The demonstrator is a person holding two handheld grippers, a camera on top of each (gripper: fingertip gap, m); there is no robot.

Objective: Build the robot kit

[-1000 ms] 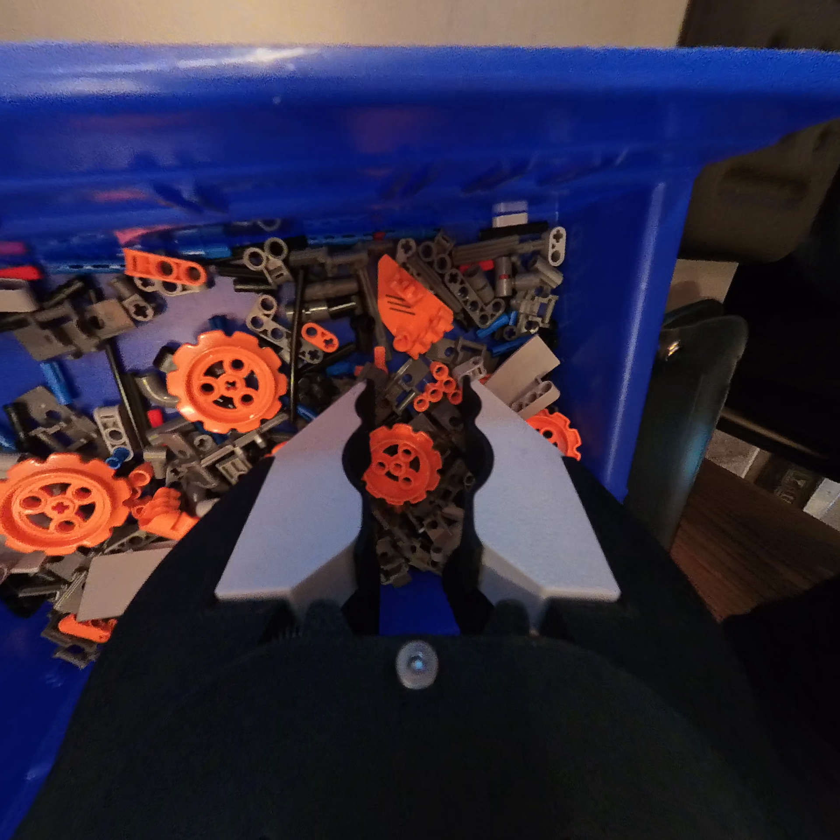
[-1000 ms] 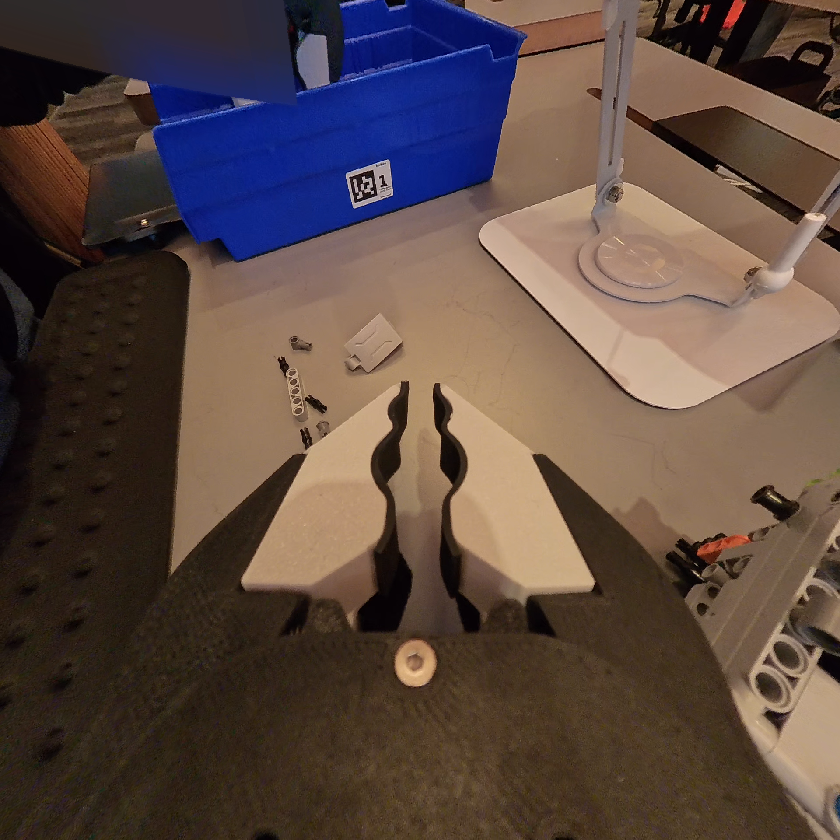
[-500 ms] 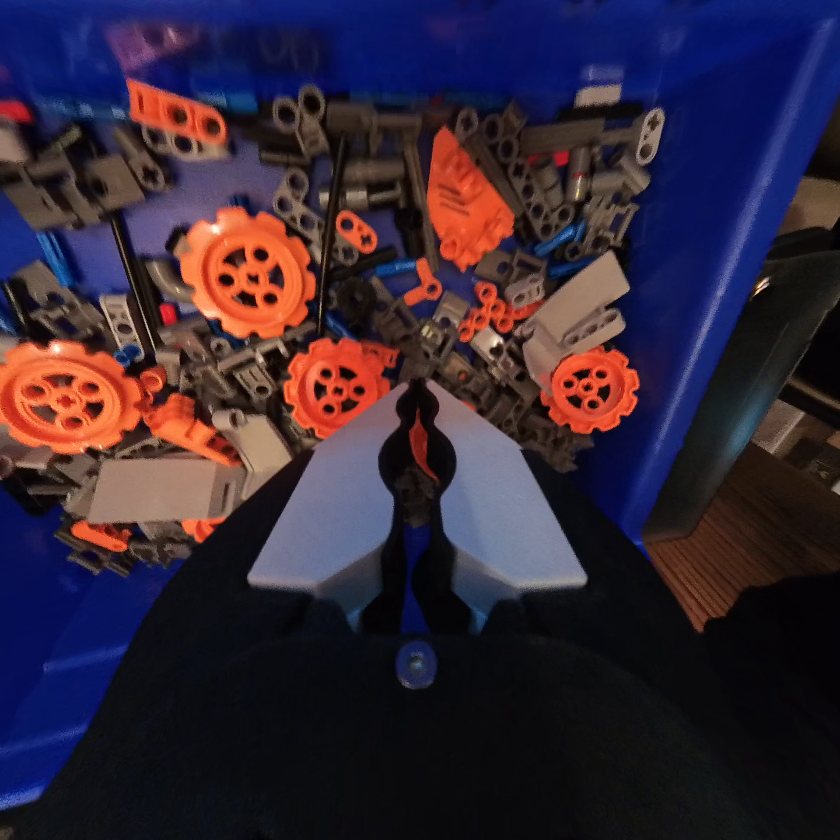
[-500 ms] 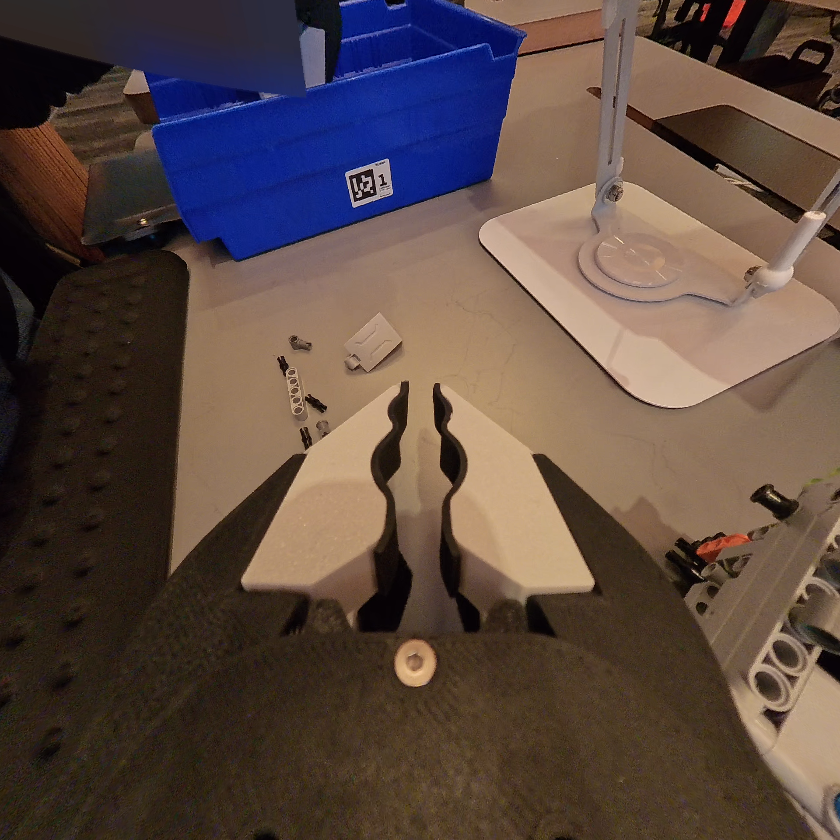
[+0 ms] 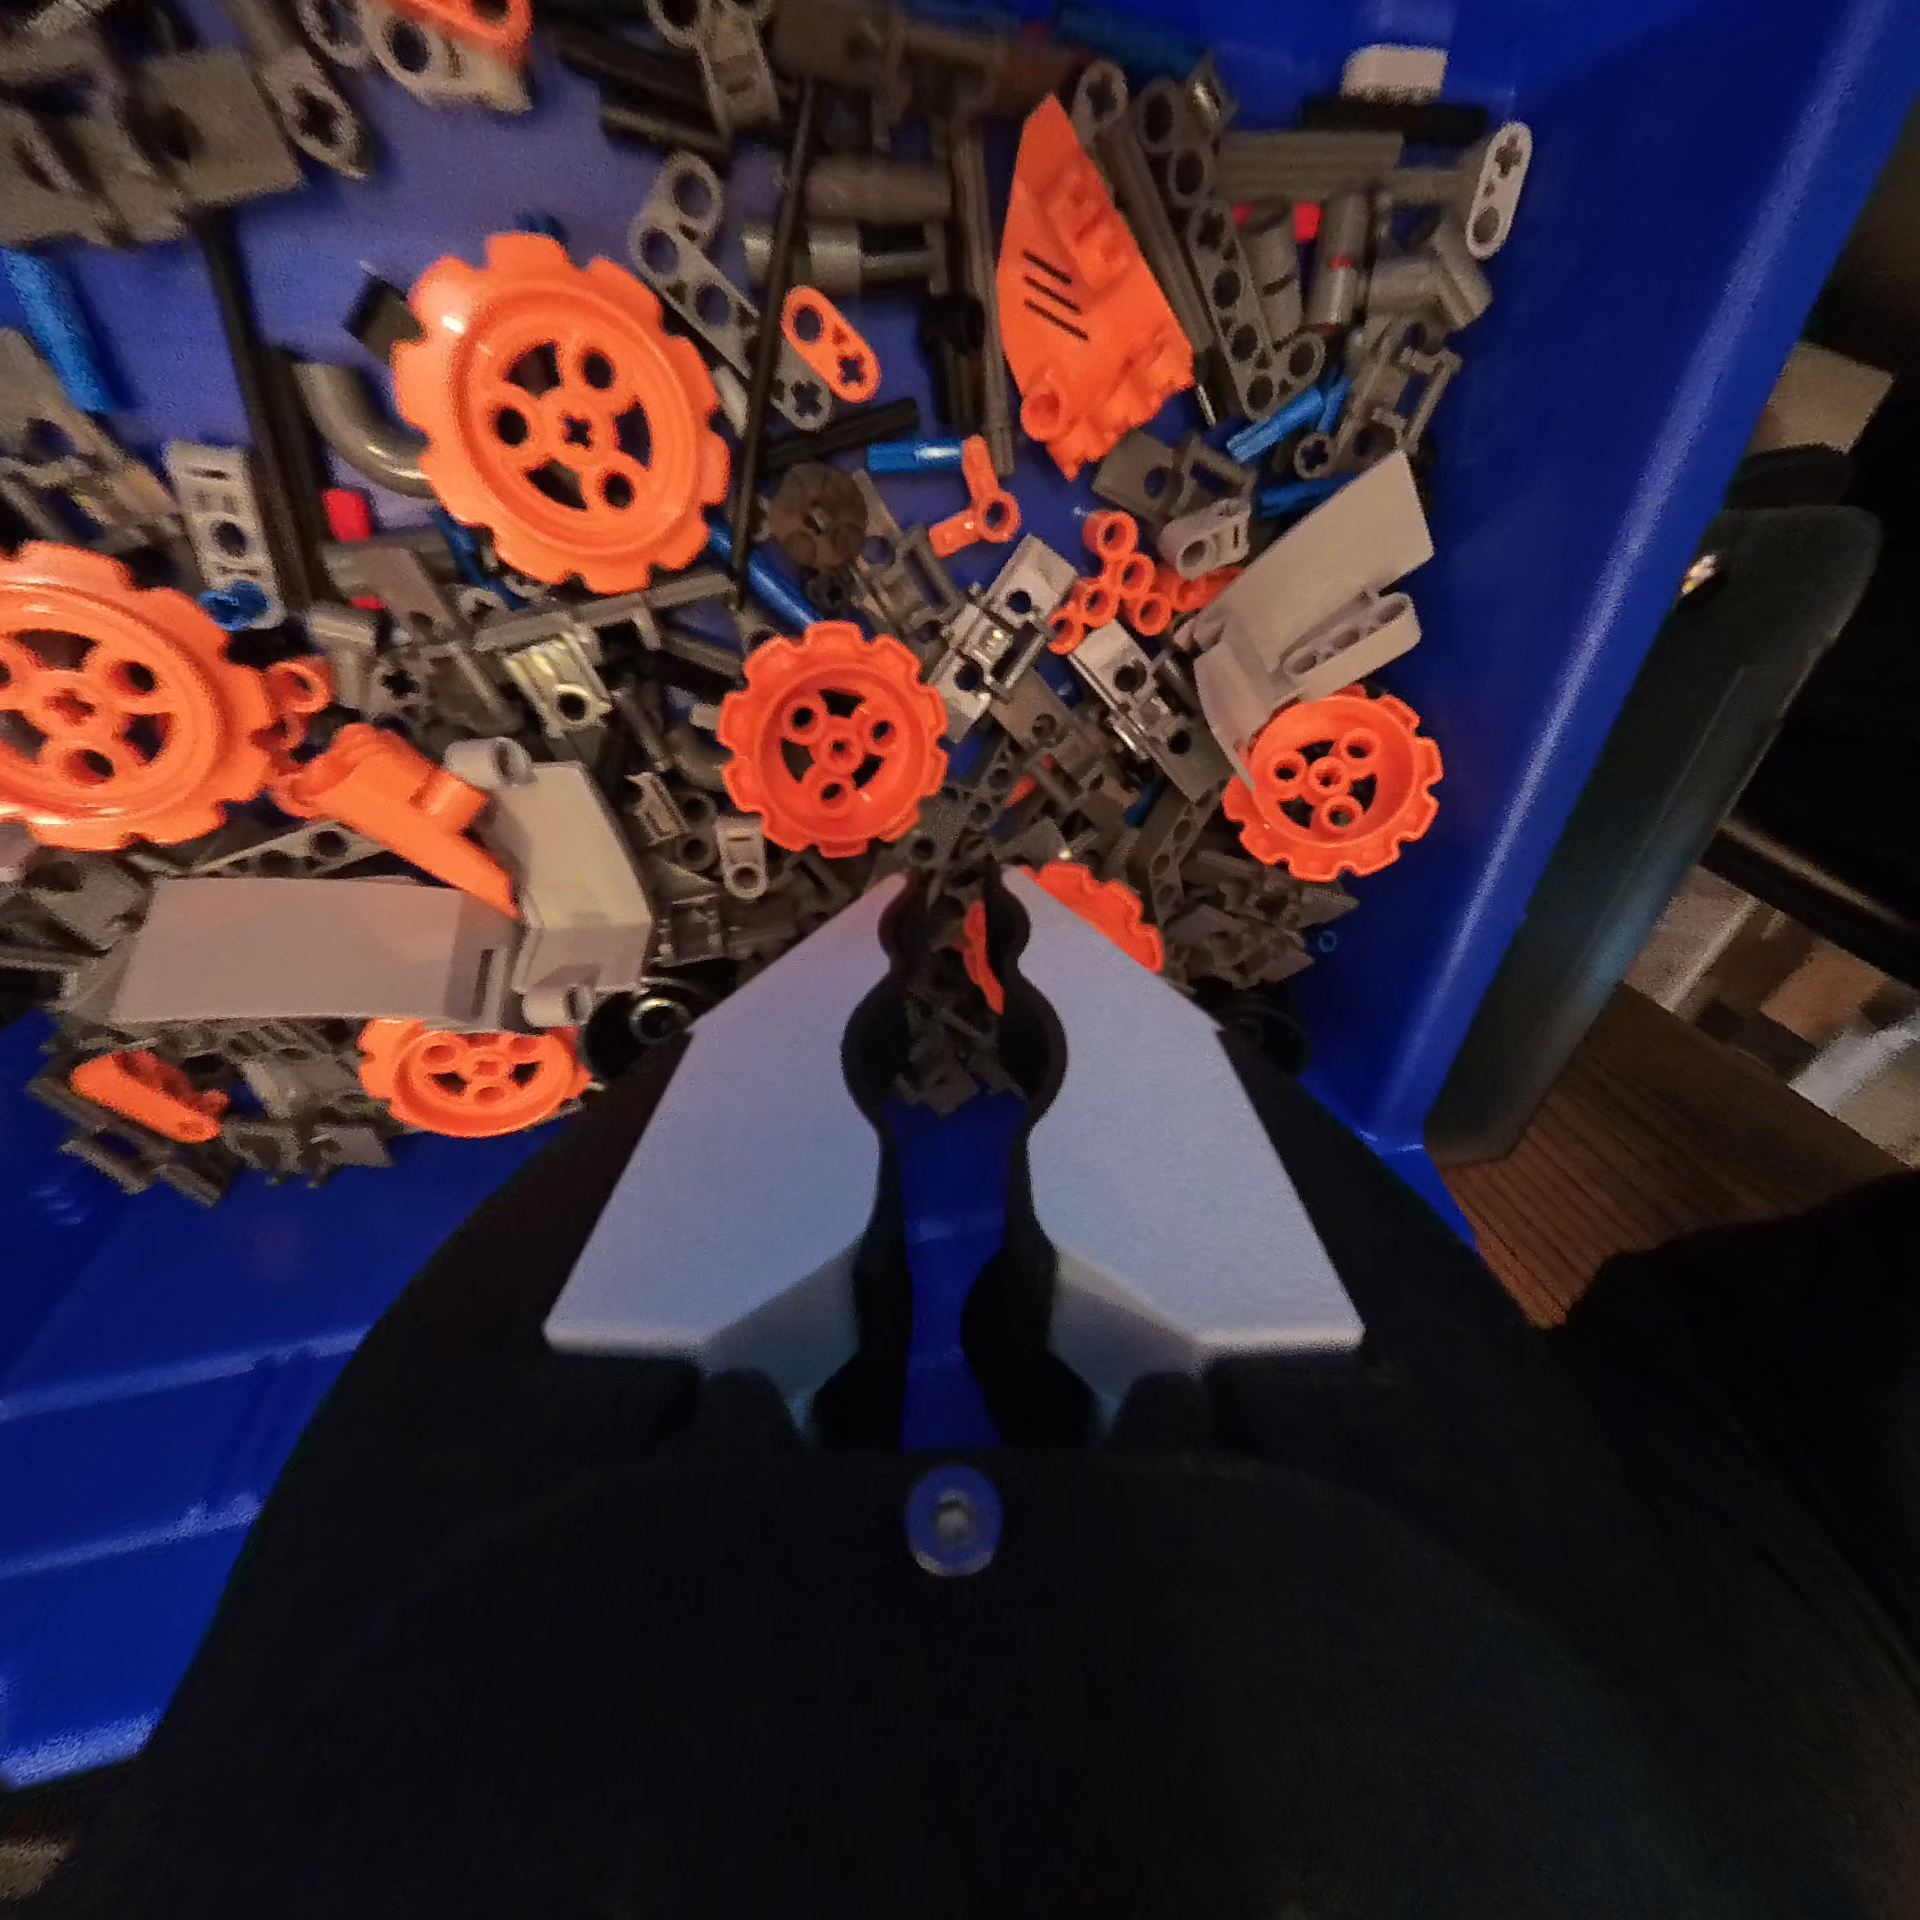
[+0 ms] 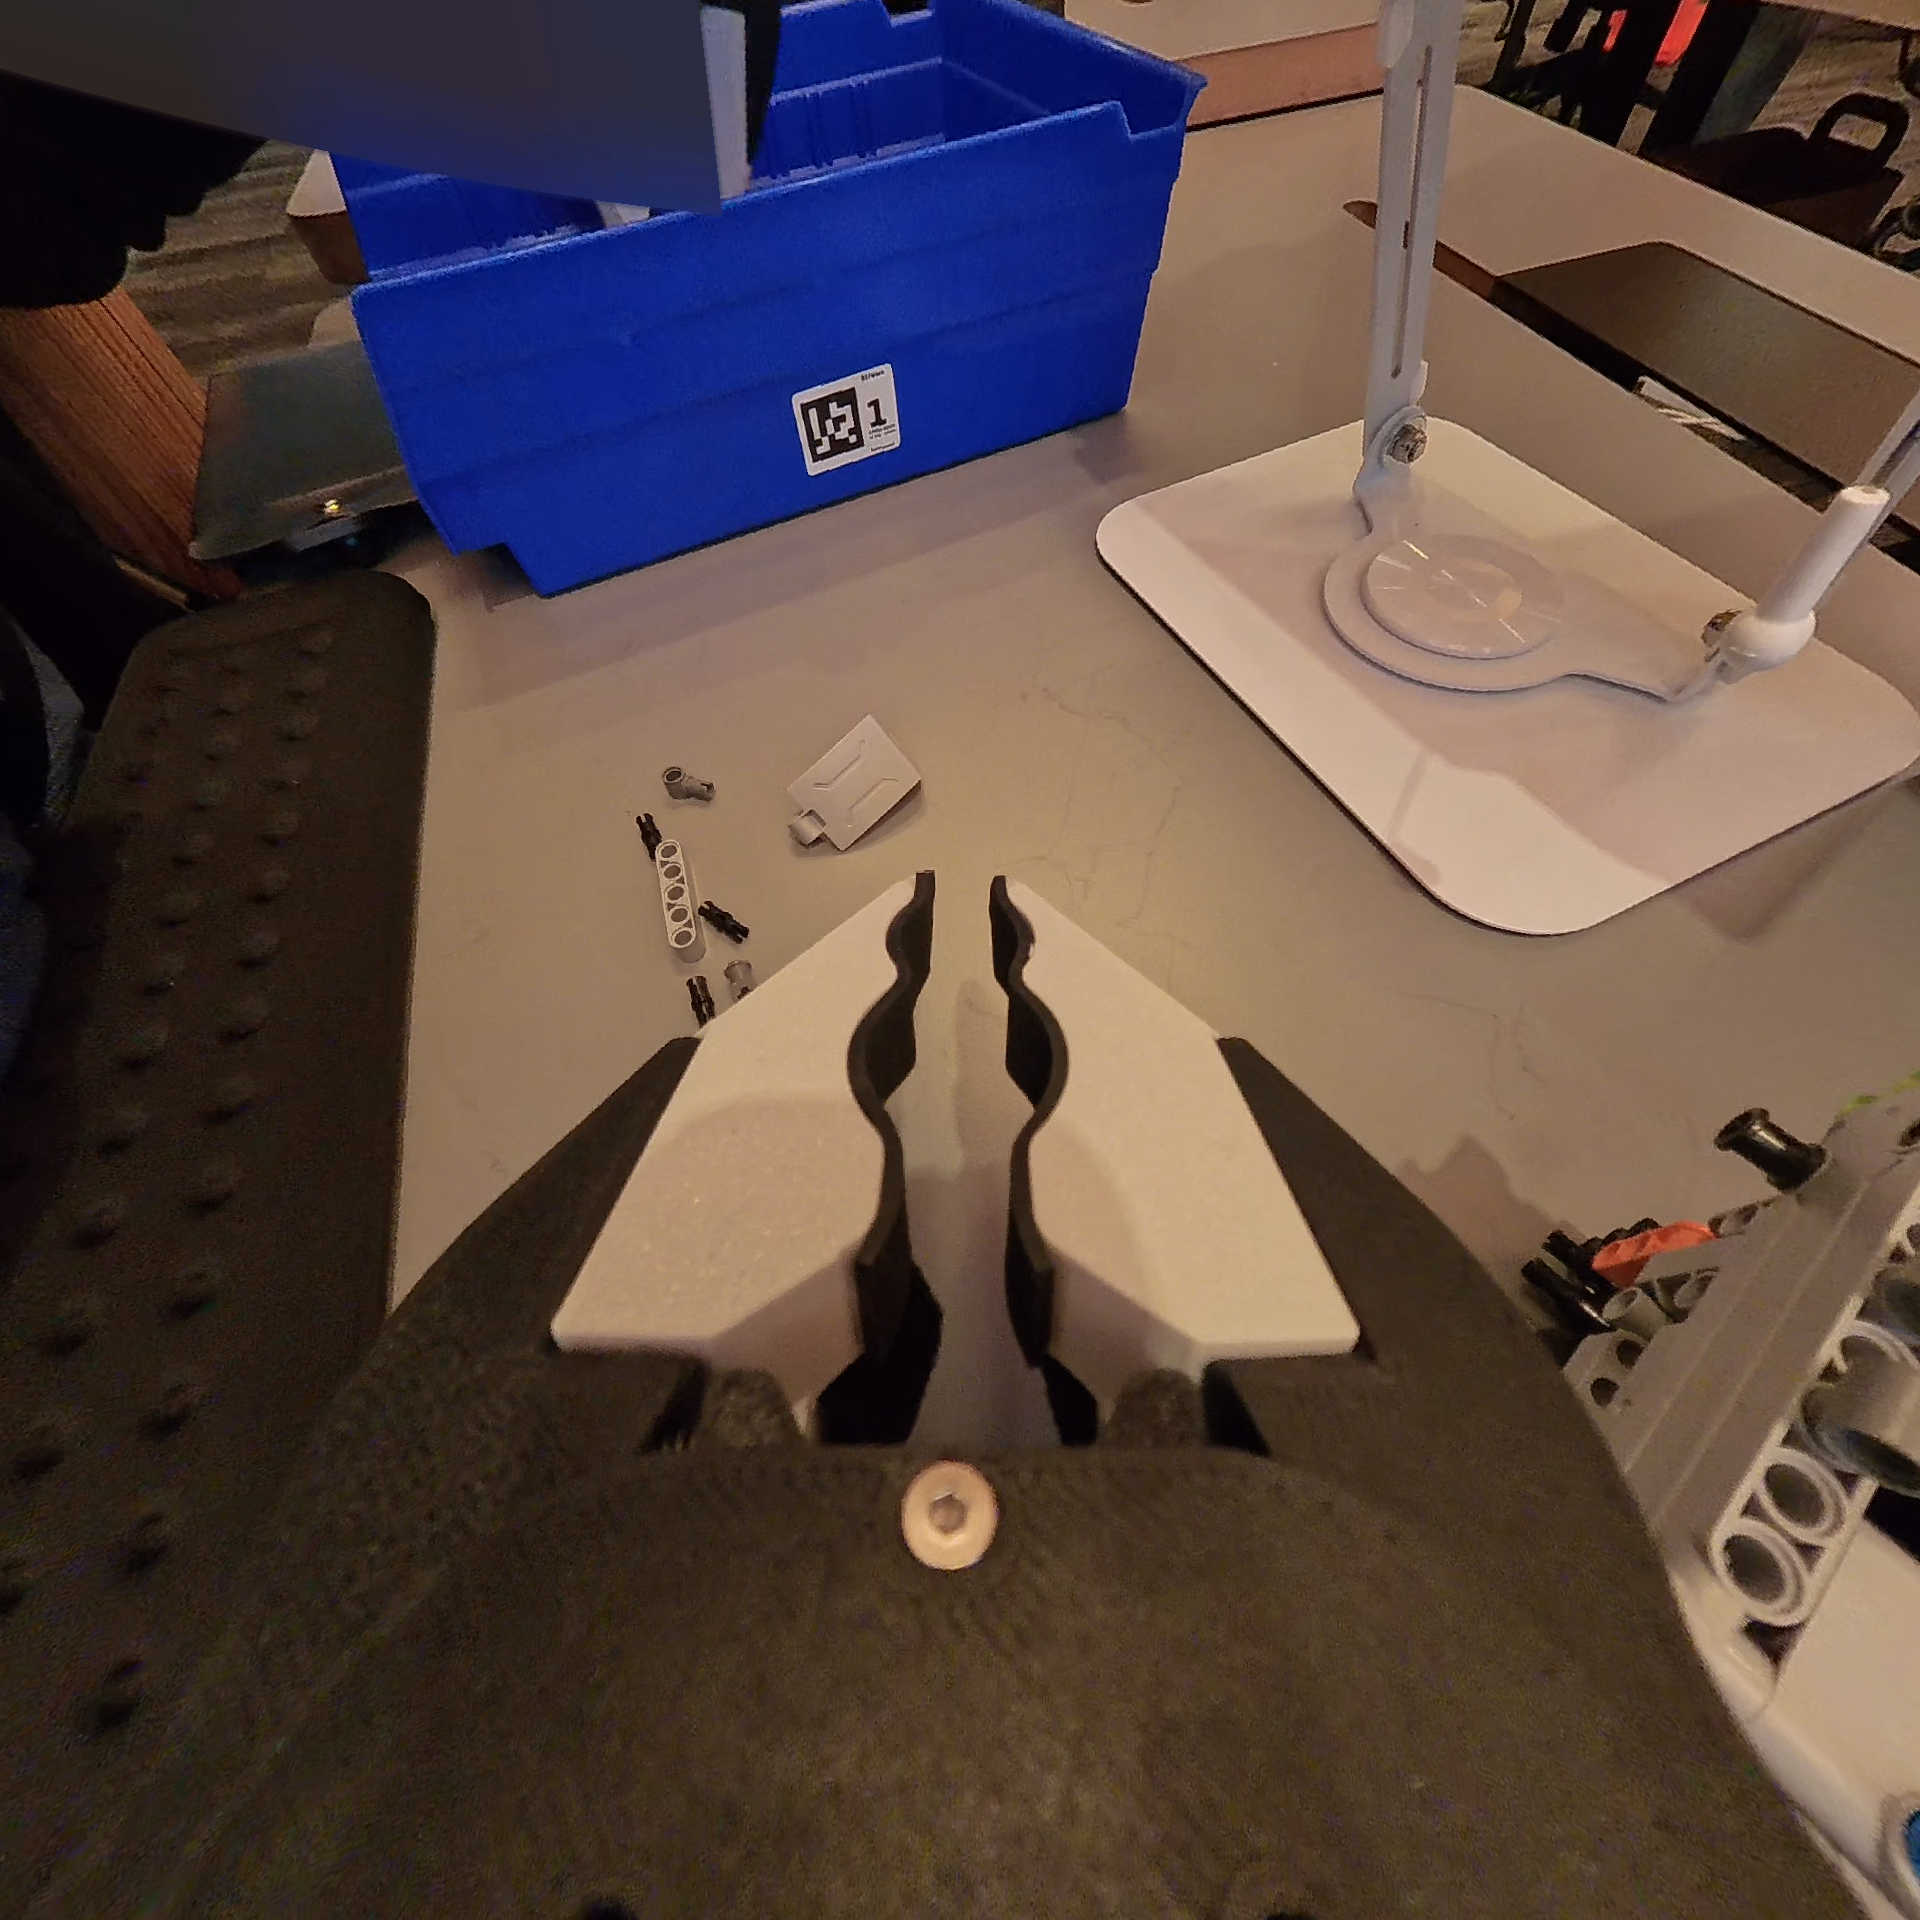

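My left gripper (image 5: 958, 888) is inside a blue bin (image 5: 1621, 520), over a pile of orange, grey and black building pieces. Its jaws stand almost together on the rim of a small orange gear wheel (image 5: 1101, 920), which shows partly between the jaws and partly beyond the right finger. Dark grey pieces (image 5: 951, 1029) also sit between the jaws. My right gripper (image 6: 963, 883) hovers over the grey table (image 6: 1143, 935). Its jaws are nearly together with nothing between them. A grey panel piece (image 6: 854, 781) and a white holed beam (image 6: 677, 909) lie just ahead of it.
Several orange gear wheels, such as one ahead of my left fingertips (image 5: 831, 738), lie in the pile. In the right wrist view the blue bin (image 6: 727, 343) stands at the back, a white stand base (image 6: 1507, 748) at the right, a black studded mat (image 6: 208, 935) at the left and a grey built assembly (image 6: 1787, 1403) at the lower right. There is about 35 cm between the tips of the two grippers.
My left gripper has gone from open to nearly shut, with an orange piece now between its jaws, and more of the pile now shows ahead of it. My right gripper has not moved.
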